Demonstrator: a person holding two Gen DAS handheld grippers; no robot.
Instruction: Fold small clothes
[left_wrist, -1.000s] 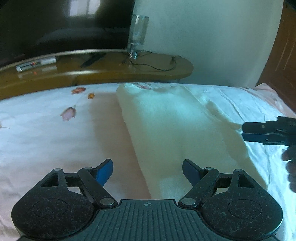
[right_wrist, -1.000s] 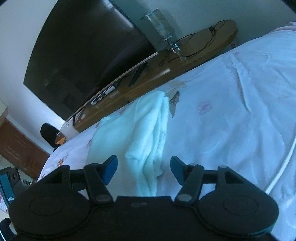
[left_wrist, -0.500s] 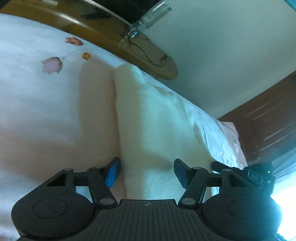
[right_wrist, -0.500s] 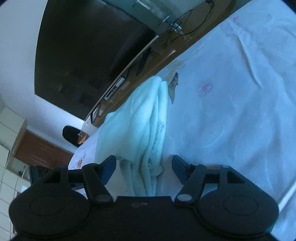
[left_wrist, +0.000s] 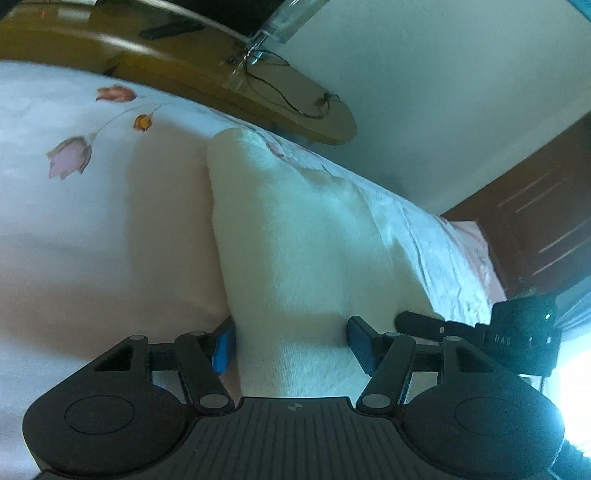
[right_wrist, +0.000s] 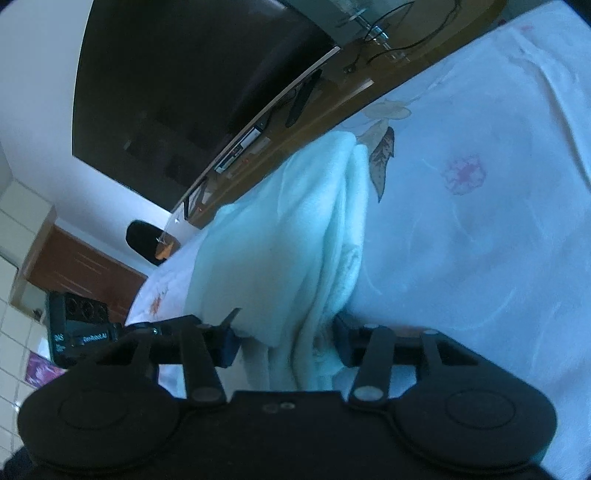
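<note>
A folded white fleecy garment (left_wrist: 295, 236) lies lengthwise on the flowered bed sheet (left_wrist: 92, 229). My left gripper (left_wrist: 291, 347) is open, its blue fingers straddling the garment's near left end. In the right wrist view the same garment (right_wrist: 288, 236) shows layered edges on its right side. My right gripper (right_wrist: 284, 339) is open around the near right end. The right gripper also shows at the right of the left wrist view (left_wrist: 480, 336), and the left gripper shows at the left of the right wrist view (right_wrist: 85, 332).
A wooden TV bench (left_wrist: 221, 85) runs along the far edge of the bed, with a dark TV screen (right_wrist: 192, 85), a glass stand (left_wrist: 280, 22), cables (left_wrist: 295, 107) and a remote (left_wrist: 170, 31). A dark wooden door (left_wrist: 535, 221) stands at the right.
Both grippers have moved forward and down onto the garment's near end, so the cloth now sits between the fingers of each. Both views have tilted. The jaws stay open.
</note>
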